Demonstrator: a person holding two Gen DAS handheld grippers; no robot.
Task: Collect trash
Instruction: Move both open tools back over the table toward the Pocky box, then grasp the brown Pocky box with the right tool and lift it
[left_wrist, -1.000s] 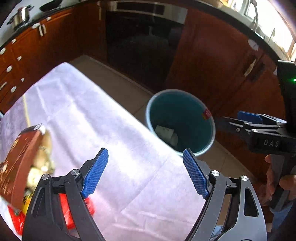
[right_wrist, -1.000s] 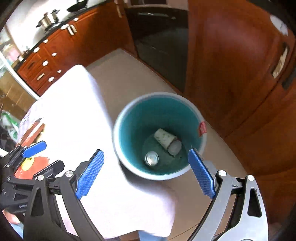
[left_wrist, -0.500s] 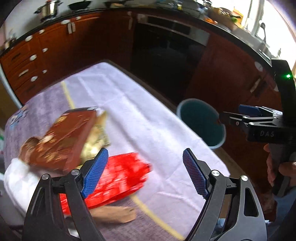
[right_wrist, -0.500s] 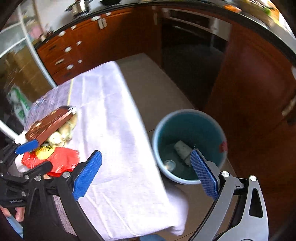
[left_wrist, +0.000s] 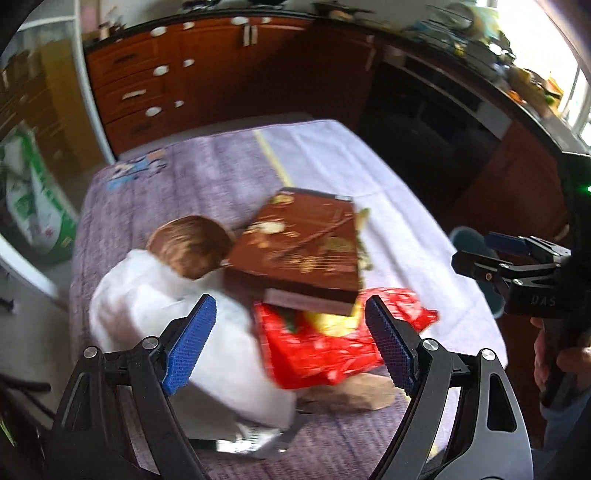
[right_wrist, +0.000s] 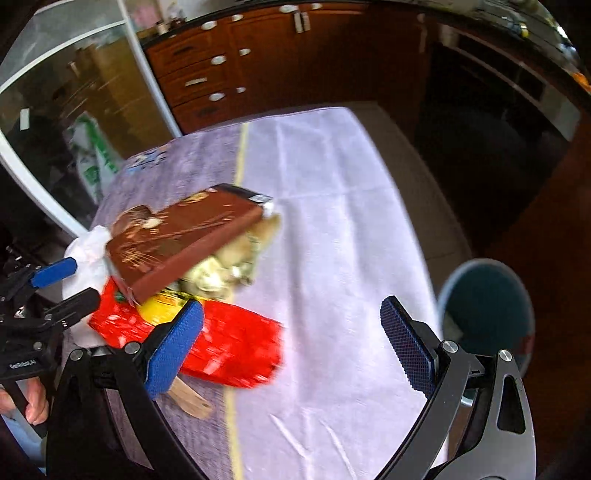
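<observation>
Your left gripper (left_wrist: 288, 343) has its jaws wide apart with nothing between them, hanging above the heap of trash on the tabletop (left_wrist: 388, 184). Your right gripper (right_wrist: 291, 350) is the same: jaws spread, nothing clamped, poised over the white half of the cloth near the tabletop's right edge.

The trash sits bunched toward the near left corner of the tabletop. A brown box with gold print (left_wrist: 299, 251) lies tilted on top of the heap, its near edge resting over a red plastic wrapper (left_wrist: 325, 354). A yellow packet (left_wrist: 332, 321) shows between the box and the wrapper. In the right wrist view, crumpled gold foil wrappers (right_wrist: 221, 266) spill out from under the far end of the box. A white crumpled paper or cloth (left_wrist: 155, 295) lies to the left of the wrapper, touching it, and a brown rounded thing (left_wrist: 192, 247) sits at its far side against the box; what it is you cannot tell from the blur. A tan piece of paper or wood (left_wrist: 354, 395) pokes out from beneath the wrapper at the near edge.

The teal waste bin (right_wrist: 487, 310) stands on the floor just beside the tabletop's right edge, well apart from the heap. Its inside is too blurred to read. A hand (right_wrist: 33, 402) grips the left gripper's handle at the lower left of the right wrist view.
</observation>
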